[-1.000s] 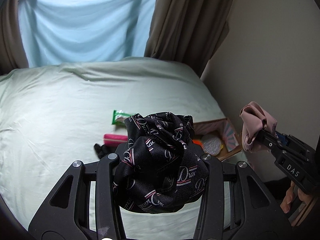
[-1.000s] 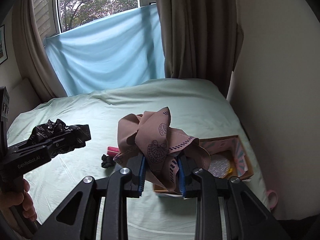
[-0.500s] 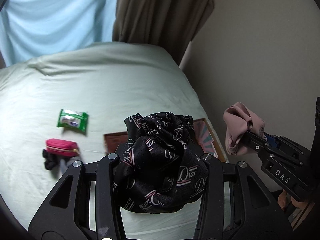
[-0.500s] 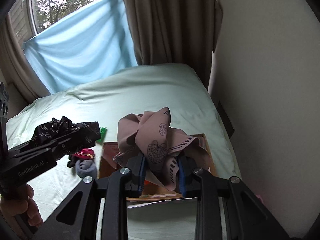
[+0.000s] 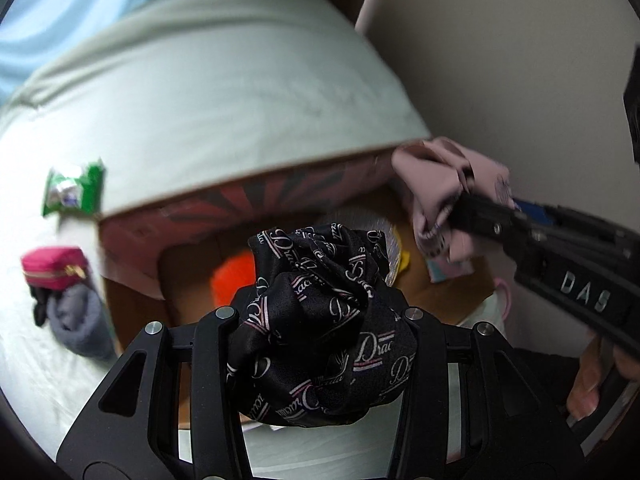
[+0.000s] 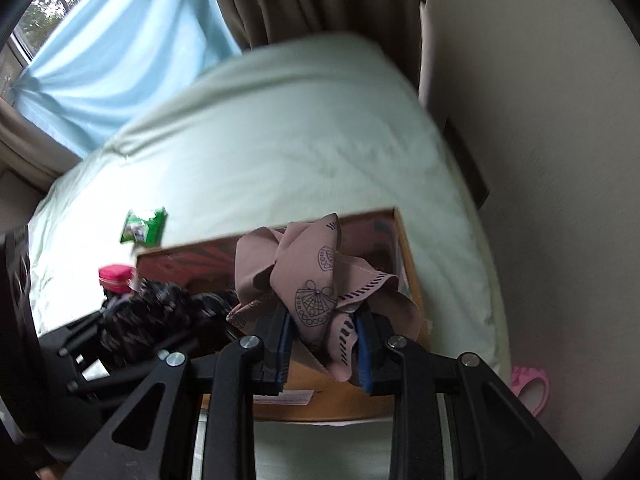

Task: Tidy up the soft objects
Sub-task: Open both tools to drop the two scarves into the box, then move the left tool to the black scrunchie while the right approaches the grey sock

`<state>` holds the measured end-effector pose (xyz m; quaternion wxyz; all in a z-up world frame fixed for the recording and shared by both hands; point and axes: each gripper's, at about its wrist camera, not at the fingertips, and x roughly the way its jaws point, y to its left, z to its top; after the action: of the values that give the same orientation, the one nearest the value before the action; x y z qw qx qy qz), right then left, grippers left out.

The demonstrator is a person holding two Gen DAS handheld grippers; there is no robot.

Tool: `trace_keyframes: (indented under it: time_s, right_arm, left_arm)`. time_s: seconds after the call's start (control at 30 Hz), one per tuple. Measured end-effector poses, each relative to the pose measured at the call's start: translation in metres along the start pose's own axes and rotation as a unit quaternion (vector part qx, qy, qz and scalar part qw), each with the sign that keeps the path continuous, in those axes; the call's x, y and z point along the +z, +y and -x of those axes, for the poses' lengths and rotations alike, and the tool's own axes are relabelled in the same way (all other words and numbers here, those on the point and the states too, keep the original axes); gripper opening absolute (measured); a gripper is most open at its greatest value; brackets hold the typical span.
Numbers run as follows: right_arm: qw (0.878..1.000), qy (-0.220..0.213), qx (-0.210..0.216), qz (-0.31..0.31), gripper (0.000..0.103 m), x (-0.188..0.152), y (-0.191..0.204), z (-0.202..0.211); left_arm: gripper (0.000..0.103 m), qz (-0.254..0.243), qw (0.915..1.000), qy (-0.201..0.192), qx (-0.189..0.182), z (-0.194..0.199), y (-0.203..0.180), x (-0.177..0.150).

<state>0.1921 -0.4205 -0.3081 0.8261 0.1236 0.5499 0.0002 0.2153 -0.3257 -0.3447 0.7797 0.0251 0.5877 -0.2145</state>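
Note:
My left gripper (image 5: 320,312) is shut on a crumpled black scarf with white lettering (image 5: 320,312) and holds it over an open cardboard box (image 5: 240,196) on the bed. My right gripper (image 6: 324,320) is shut on a dusty-pink printed cloth (image 6: 316,280), also above the box (image 6: 404,248), toward its right side. In the left wrist view the right gripper (image 5: 460,208) with the pink cloth (image 5: 436,176) comes in from the right. In the right wrist view the left gripper with the black scarf (image 6: 160,308) is at lower left. An orange item (image 5: 232,276) and a silvery item lie in the box.
On the pale green bed (image 5: 200,80), left of the box, lie a green packet (image 5: 74,192), a pink pouch (image 5: 54,268) and a grey sock bundle (image 5: 80,320). A wall (image 6: 540,160) runs close along the bed's right edge. A pink object (image 6: 528,384) lies on the floor there.
Both grippers have moved forward and down toward the box, which now fills the middle of both views. Each still holds its cloth.

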Motion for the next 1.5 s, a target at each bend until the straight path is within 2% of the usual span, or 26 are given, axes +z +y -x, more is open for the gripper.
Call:
trace_keyframes:
  time_s: [0.17, 0.27, 0.33, 0.37, 0.4, 0.43, 0.5, 0.53, 0.73, 1.03, 1.33, 1.5]
  right_arm:
    - [0.997, 0.077, 0.009, 0.003, 0.024, 0.005, -0.010, -0.043]
    - [0.996, 0.091, 0.016, -0.001, 0.025, 0.004, -0.014, -0.053]
    - [0.995, 0.097, 0.028, -0.009, 0.025, 0.006, -0.017, -0.058]
    - [0.995, 0.097, 0.034, -0.012, 0.030, 0.008, -0.018, -0.059]
    - [0.994, 0.097, 0.038, -0.012, 0.040, 0.009, -0.018, -0.060]
    - [0.994, 0.100, 0.042, -0.010, 0.050, 0.011, -0.016, -0.062]
    - [0.994, 0.101, 0.041, -0.006, 0.094, 0.014, -0.014, -0.066]
    - [0.994, 0.102, 0.043, -0.007, 0.099, 0.014, -0.014, -0.068]
    - [0.995, 0.085, 0.048, -0.017, 0.100, 0.010, -0.017, -0.064]
    - [0.997, 0.060, 0.050, -0.015, 0.100, 0.008, -0.005, -0.029]
    - [0.999, 0.009, 0.048, 0.012, 0.100, 0.003, 0.038, 0.053]
    - [0.998, -0.026, 0.052, 0.034, 0.100, -0.006, 0.073, 0.108]
  left_arm:
    - [0.038, 0.035, 0.9980, 0.052, 0.009, -0.038, 0.010, -0.014]
    - [0.038, 0.025, 0.9975, 0.062, 0.023, -0.046, 0.007, -0.015]
    - [0.042, 0.018, 0.9981, 0.051, 0.028, -0.043, 0.001, -0.013]
    - [0.057, 0.013, 0.9986, 0.040, 0.032, -0.037, -0.001, -0.011]
    - [0.088, 0.011, 0.9986, 0.036, 0.037, -0.034, -0.003, -0.008]
    - [0.102, 0.009, 0.9984, 0.028, 0.048, -0.028, -0.004, -0.008]
    - [0.103, 0.003, 0.9984, 0.013, 0.055, -0.017, -0.004, -0.011]
    - [0.103, 0.002, 0.9983, 0.020, 0.054, -0.016, -0.004, -0.012]
    - [0.103, 0.005, 0.9976, 0.037, 0.058, -0.013, 0.011, -0.017]
    - [0.103, -0.006, 0.9988, 0.007, 0.049, 0.027, 0.014, -0.015]
    - [0.103, 0.016, 0.9973, -0.053, 0.049, 0.121, 0.030, -0.025]
    - [0.103, 0.039, 0.9917, -0.110, 0.054, 0.195, 0.055, -0.046]
